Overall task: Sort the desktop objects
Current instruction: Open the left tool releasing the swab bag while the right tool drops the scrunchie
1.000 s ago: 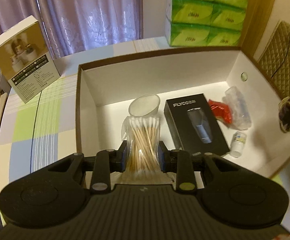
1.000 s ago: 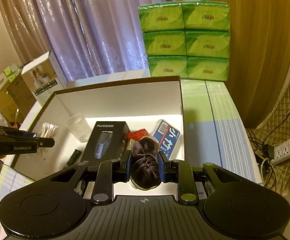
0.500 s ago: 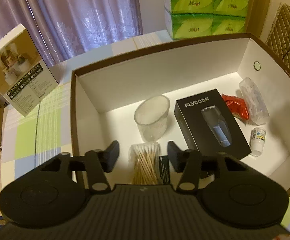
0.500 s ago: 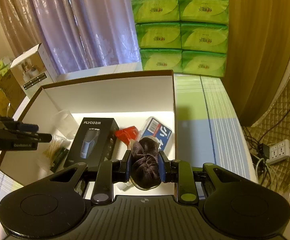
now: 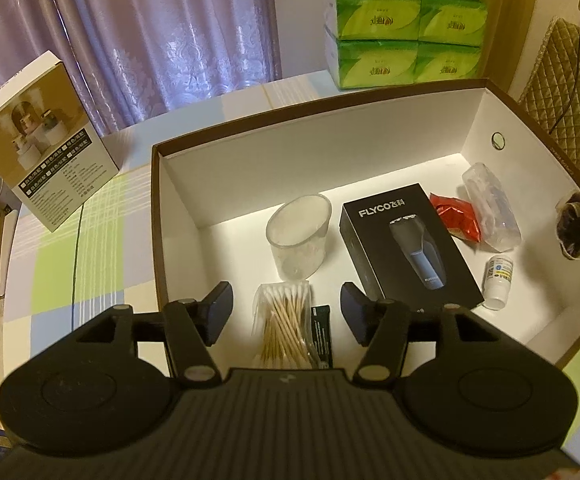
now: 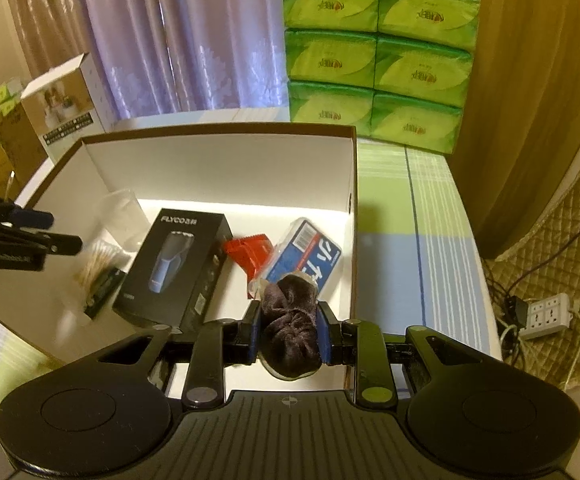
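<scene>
Velvet scrunchie (image 6: 290,320), soft and light, squashes between the right gripper (image 6: 288,332) pads gripping its middle; left gripper (image 5: 286,312) gapes empty above the cotton swabs (image 5: 286,328).

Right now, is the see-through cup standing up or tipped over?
Standing up. The clear plastic cup sits on its base inside the box, open mouth facing up, behind the cotton swabs. It looks empty.

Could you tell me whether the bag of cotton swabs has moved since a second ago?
Yes. The bag of cotton swabs went down from the left gripper onto the box floor, beside the plastic cup; the fingers are now open.
</scene>
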`<state>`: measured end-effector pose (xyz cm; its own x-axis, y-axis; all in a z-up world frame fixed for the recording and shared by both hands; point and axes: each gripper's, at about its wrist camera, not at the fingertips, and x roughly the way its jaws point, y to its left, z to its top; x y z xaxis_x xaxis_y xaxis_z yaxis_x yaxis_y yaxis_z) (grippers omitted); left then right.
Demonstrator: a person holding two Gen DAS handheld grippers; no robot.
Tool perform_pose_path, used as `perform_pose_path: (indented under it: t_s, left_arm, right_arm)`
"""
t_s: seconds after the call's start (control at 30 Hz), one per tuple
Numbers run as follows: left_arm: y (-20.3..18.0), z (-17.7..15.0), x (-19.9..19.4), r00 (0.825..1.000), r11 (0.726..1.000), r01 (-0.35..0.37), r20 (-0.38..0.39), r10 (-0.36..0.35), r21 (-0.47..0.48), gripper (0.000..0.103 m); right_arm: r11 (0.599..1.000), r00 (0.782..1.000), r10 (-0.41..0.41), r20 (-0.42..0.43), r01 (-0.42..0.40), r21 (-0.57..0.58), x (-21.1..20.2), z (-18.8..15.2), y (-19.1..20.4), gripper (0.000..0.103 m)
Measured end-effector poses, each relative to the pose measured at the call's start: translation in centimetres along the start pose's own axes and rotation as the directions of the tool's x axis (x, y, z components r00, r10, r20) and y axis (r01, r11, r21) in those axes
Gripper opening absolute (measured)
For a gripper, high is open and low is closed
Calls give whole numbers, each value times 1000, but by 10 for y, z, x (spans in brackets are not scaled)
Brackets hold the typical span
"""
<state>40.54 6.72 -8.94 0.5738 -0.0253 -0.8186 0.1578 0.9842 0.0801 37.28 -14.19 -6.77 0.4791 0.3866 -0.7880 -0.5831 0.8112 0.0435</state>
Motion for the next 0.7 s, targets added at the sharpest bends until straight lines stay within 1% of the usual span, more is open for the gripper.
perform_pose_path:
  t_s: [0.07, 0.1, 0.13, 0.2, 0.23, 0.37, 0.4, 0.47, 0.57, 0.63, 0.7]
  left_arm:
    - [0, -1, -3, 1000, 1000, 3, 3, -3, -3, 58]
    - [0, -2, -5, 1000, 1000, 3, 6, -3, -5, 59]
    - [0, -2, -7, 1000, 1000, 3, 10, -3, -6, 60]
    - [1, -3, -11, 1000, 1000, 7, 16, -7, -8, 61]
    - [0, -4, -13, 1000, 1000, 9, 19, -9, -9, 61]
    - [0, -4, -21, 999, 1000, 13, 32, -13, -9, 65]
    - [-1, -5, -23, 999, 1000, 16, 36, -15, -10, 68]
    - [-1, -5, -28, 999, 1000, 22, 42, -21, -13, 72]
    - [-3, -7, -33, 998, 999, 33, 45, -32, -12, 74]
    - [-4, -8, -36, 999, 999, 34, 42, -34, -10, 77]
    - [-6, -9, -39, 998, 999, 39, 41, -38, -7, 80]
  right_arm:
    - [1000, 1000, 0, -3, 0, -27, 1, -1, 2, 26]
    - [999, 1000, 0, 1, 0, -36, 0, -1, 4, 29]
    - [999, 1000, 2, 4, -2, -41, 0, -1, 5, 36]
    - [999, 1000, 5, 19, -4, -44, -1, -2, 5, 47]
    - [999, 1000, 4, 28, -3, -43, -3, -2, 6, 49]
    - [999, 999, 12, 32, -11, -40, -5, -2, 7, 52]
    - [999, 999, 15, 35, -13, -41, -6, -2, 7, 53]
    - [999, 999, 19, 37, -18, -39, -8, -3, 7, 58]
    - [999, 999, 42, 34, -41, -26, -11, -4, 8, 67]
    - [998, 998, 48, 35, -47, -29, -13, -4, 11, 75]
    - [998, 998, 46, 37, -45, -37, -15, -5, 14, 79]
